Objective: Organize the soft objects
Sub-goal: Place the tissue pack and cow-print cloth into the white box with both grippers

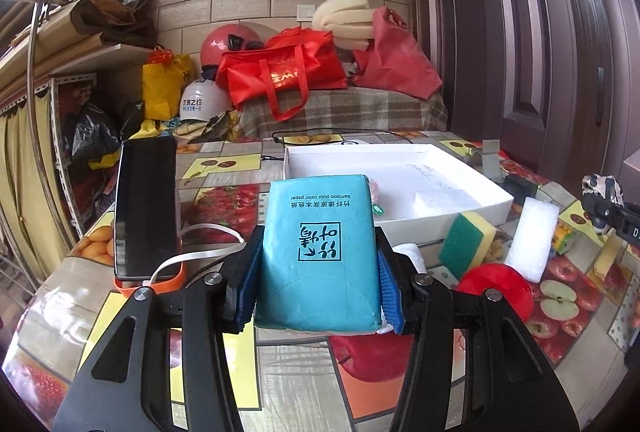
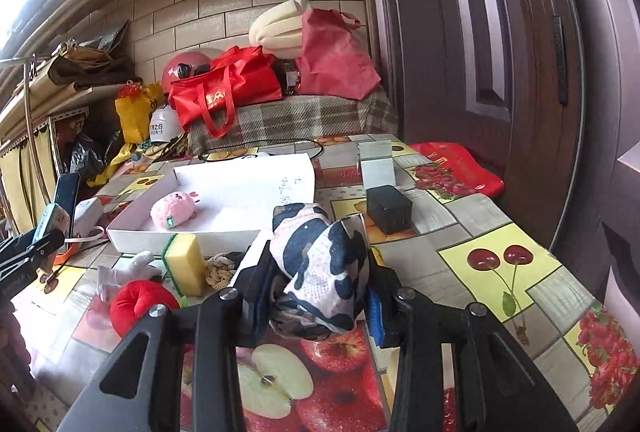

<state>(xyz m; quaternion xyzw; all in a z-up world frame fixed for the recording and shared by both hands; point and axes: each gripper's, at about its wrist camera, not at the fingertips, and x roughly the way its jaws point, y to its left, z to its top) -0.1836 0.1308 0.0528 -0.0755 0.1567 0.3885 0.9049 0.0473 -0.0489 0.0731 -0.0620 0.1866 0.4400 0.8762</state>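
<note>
The blue tissue pack is clamped between the pads of the left gripper and held off the table, just short of the white box; its wrapper is printed with dark characters and bulges slightly where it is squeezed. A cow-patterned cloth bundle, white with dark patches and loosely crumpled, is pinched in the right gripper, also clear of the tablecloth. Both loads are soft, so a grip could be lost if the pack is compressed unevenly or the cloth slides out, judging by the loose folds hanging below the pads. A collision between the two grippers is also possible if both are brought over the box at once. Inside the box only a pink plush toy is seen. In front of it a yellow-green sponge, a white foam block and a red plush apple lie close together and could be knocked aside.
</note>
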